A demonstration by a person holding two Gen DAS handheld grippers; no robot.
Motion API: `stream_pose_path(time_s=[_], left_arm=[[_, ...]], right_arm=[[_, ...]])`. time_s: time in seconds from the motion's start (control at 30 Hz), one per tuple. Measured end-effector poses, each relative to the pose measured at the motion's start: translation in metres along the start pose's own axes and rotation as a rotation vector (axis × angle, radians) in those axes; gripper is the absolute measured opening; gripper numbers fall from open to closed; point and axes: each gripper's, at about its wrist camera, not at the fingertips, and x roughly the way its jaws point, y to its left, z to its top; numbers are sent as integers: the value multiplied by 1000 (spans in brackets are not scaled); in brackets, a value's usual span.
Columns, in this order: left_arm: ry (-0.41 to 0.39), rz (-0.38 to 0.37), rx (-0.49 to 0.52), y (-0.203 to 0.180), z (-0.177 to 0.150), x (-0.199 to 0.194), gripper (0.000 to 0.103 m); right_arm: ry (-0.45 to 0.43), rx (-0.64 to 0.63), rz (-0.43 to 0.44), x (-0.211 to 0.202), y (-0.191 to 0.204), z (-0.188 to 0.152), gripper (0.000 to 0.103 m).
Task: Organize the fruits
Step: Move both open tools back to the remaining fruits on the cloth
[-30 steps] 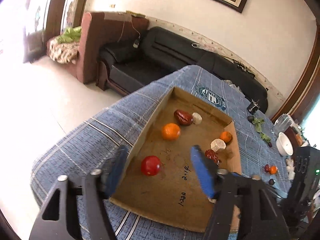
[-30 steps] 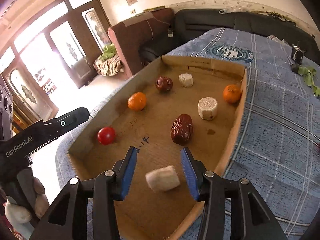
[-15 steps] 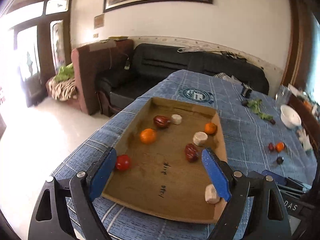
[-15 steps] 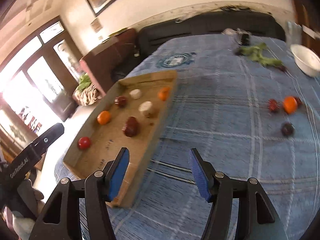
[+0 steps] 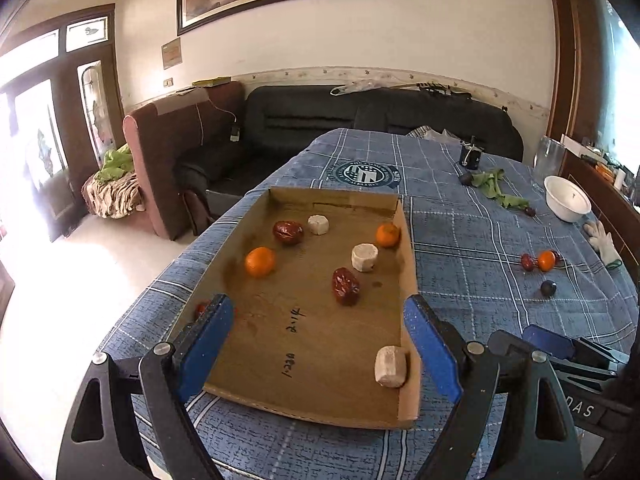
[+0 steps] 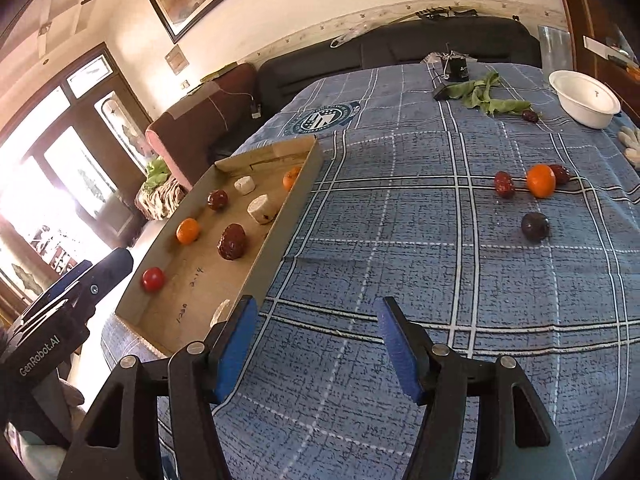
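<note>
A shallow cardboard tray (image 5: 408, 264) (image 6: 280, 220) lies on the blue plaid tablecloth. It holds two oranges (image 5: 260, 262), two red dates (image 5: 346, 286), a red tomato (image 6: 153, 279) and three pale chunks (image 5: 390, 366). Loose on the cloth to the right lie an orange (image 6: 541, 181), red dates (image 6: 504, 184) and a dark plum (image 6: 535, 226). My left gripper (image 5: 318, 346) is open and empty over the tray's near end. My right gripper (image 6: 316, 346) is open and empty above the cloth, right of the tray.
A white bowl (image 6: 584, 98), green leaves (image 6: 486, 96) and a small black device (image 6: 456, 70) sit at the table's far right. A white glove (image 5: 602, 236) lies by the right edge. A black sofa (image 5: 380, 116) and brown armchair stand beyond the table.
My right gripper let go of a pale chunk in the tray's near corner and swung right over the cloth. My left gripper drew back and levelled, jaws wider.
</note>
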Motion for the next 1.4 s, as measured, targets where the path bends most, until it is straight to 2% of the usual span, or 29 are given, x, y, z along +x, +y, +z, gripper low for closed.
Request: stream_pose_path(time_s=[0.23, 0.37, 0.47, 0.57, 0.7, 0.77, 0.87, 1.1, 1.17, 1.2, 1.4], left_arm=[[-9, -15, 29, -10, 0, -4, 87], [-10, -58, 47, -20, 0, -7, 87], [-7, -95, 77, -33, -2, -10, 87], [4, -140, 116, -52, -6, -8, 87], [66, -234, 131, -75, -8, 4, 87], [93, -273, 131, -84, -9, 9, 87], [106, -287, 143, -94, -13, 14, 87], [138, -325, 138, -108, -17, 22, 87], [145, -330, 135, -112, -17, 25, 87], [153, -333, 136, -115, -18, 27, 87], [169, -320, 158, -123, -18, 33, 87]], right_arm=[[-3, 19, -8, -8, -12, -3, 69], [-12, 37, -24, -18, -26, -3, 69], [-29, 51, -73, -34, -48, -2, 70], [-43, 75, -165, -54, -82, -1, 72], [-55, 131, -285, -79, -130, 2, 72], [-56, 145, -314, -86, -144, 6, 72], [-52, 148, -353, -90, -162, 15, 72], [-35, 155, -305, -52, -184, 58, 71], [-24, 177, -293, -34, -191, 71, 60], [-17, 187, -282, -26, -193, 75, 59], [57, 205, -261, 33, -193, 98, 59]])
